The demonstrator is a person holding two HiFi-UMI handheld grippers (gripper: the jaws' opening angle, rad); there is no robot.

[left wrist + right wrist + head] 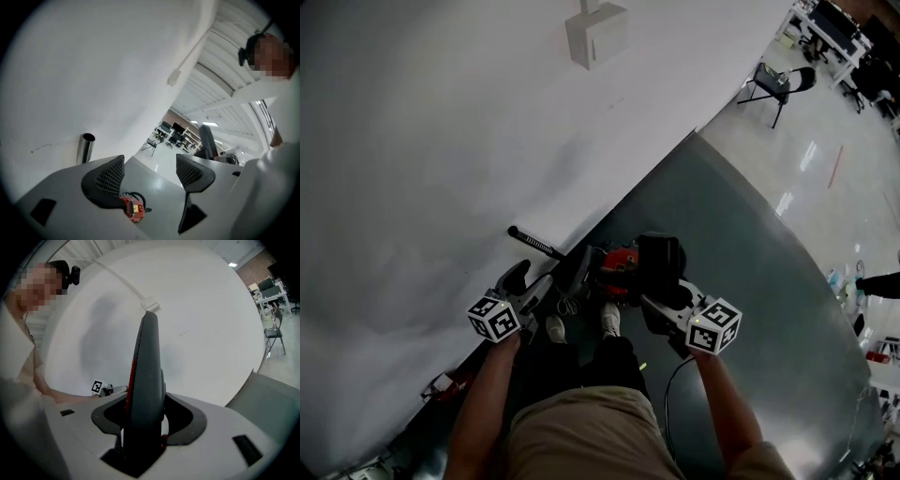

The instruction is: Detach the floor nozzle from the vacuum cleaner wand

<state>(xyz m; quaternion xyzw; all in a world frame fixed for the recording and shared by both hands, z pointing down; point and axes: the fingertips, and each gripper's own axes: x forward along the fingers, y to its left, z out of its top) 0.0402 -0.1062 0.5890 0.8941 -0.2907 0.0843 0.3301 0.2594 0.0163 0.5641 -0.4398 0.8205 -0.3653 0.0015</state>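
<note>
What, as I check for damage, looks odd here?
Nothing spilled or broken shows. The metal tube ends open, nothing fitted, beside the open left gripper; the right gripper clamps a dark red-trimmed part.

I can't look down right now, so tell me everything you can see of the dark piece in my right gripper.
The dark piece is a thin, smooth, dark grey slab, plastic by its look, seen edge-on, with a red strip down its left edge. It runs straight up the picture, past the right gripper, whose jaws clamp its lower part from both sides. Nothing else visibly touches it; its full shape can't be told.
</note>
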